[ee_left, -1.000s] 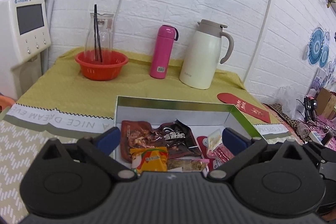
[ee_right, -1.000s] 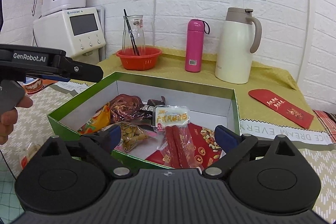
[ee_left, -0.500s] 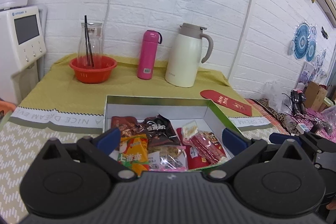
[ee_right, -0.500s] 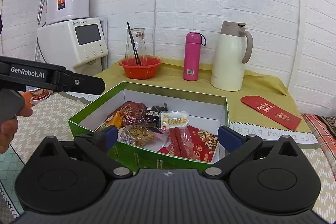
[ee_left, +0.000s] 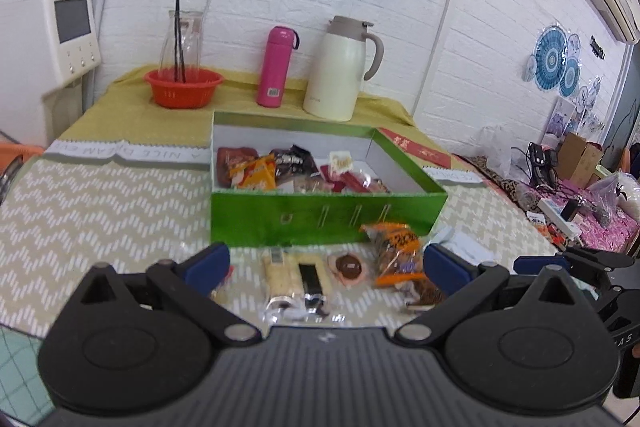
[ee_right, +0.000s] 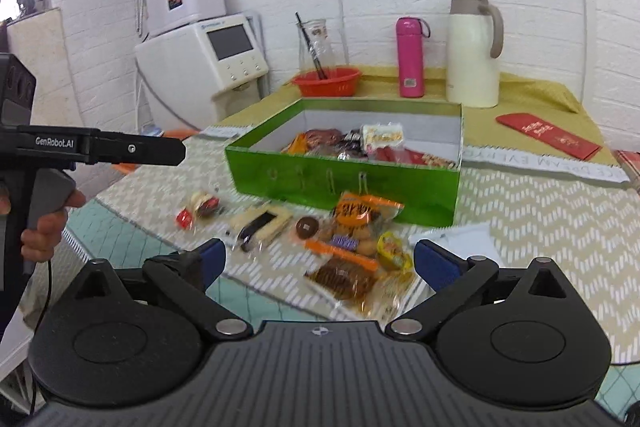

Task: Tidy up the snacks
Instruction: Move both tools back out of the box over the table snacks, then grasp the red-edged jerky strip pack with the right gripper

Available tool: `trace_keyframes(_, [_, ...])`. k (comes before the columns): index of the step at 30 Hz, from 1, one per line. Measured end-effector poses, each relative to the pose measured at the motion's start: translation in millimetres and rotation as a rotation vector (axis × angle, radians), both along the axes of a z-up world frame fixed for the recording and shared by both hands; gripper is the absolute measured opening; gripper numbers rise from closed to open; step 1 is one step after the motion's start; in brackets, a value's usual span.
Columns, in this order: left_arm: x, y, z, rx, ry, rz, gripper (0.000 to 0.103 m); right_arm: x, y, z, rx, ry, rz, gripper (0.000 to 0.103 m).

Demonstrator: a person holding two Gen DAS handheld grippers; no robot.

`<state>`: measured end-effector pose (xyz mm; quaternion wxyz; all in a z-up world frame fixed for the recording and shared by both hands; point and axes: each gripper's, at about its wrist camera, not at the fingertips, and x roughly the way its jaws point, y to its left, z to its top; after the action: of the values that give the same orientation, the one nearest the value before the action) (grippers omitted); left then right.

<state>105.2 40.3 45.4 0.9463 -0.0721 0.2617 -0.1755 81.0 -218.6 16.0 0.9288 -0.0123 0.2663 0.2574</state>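
A green box with white walls holds several snack packets. More snacks lie on the table in front of it: an orange packet, a pale bar packet, a round chocolate and a brown cookie packet. My left gripper is open and empty above these loose snacks. My right gripper is open and empty, also above them. The left gripper shows from the side in the right wrist view.
At the back stand a red basin with a glass jug, a pink bottle and a white thermos jug. A red envelope lies right of the box. A white dispenser stands at the left. A white paper lies near the right fingertip.
Both grippers have pulled back and up from over the box. The box is now farther away and the loose snacks in front of it have come into view.
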Motion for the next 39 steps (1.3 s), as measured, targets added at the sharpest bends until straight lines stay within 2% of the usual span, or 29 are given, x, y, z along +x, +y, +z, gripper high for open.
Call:
trace_keyframes(3, [-16,4,-22,0.015,0.039,0.007,0.103,-4,1,-15,-0.04,0.045,0.043,0.103])
trace_keyframes(8, [-35,13,-47,-0.026,0.11,0.013,0.103,6,3,-32,-0.068,0.113,0.058,0.103])
trace_keyframes(14, [-44,16,-50,0.012,0.101,0.023,0.103,3,-4,-42,-0.066,0.149,0.04,0.103])
trace_keyframes(20, [-36,14,-53,0.001,0.112,0.017,0.103,-34,11,-40,-0.054,0.191,0.05,0.103])
trace_keyframes(24, [-32,13,-55,-0.004,0.133,0.013,0.103,-53,28,-37,-0.076,0.161,0.122,0.103])
trace_keyframes(27, [-34,13,-54,-0.003,0.124,0.005,0.103,-48,32,-32,-0.113,0.11,0.071,0.103])
trace_keyframes(32, [-34,12,-53,-0.001,0.119,0.005,0.103,-31,29,-45,-0.172,0.126,-0.023,0.103])
trace_keyframes(35, [-31,10,-55,0.003,0.129,0.004,0.103,-38,33,-48,-0.222,0.089,-0.057,0.103])
trace_keyframes(36, [-30,9,-56,0.003,0.132,0.0,0.103,-39,34,-48,-0.223,0.084,-0.062,0.096])
trace_keyframes(38, [-27,5,-55,0.001,0.135,-0.01,0.103,-42,37,-45,-0.215,0.074,-0.062,0.074])
trace_keyframes(39, [-26,2,-54,0.0,0.132,-0.019,0.103,-43,39,-45,-0.22,0.067,-0.064,0.071])
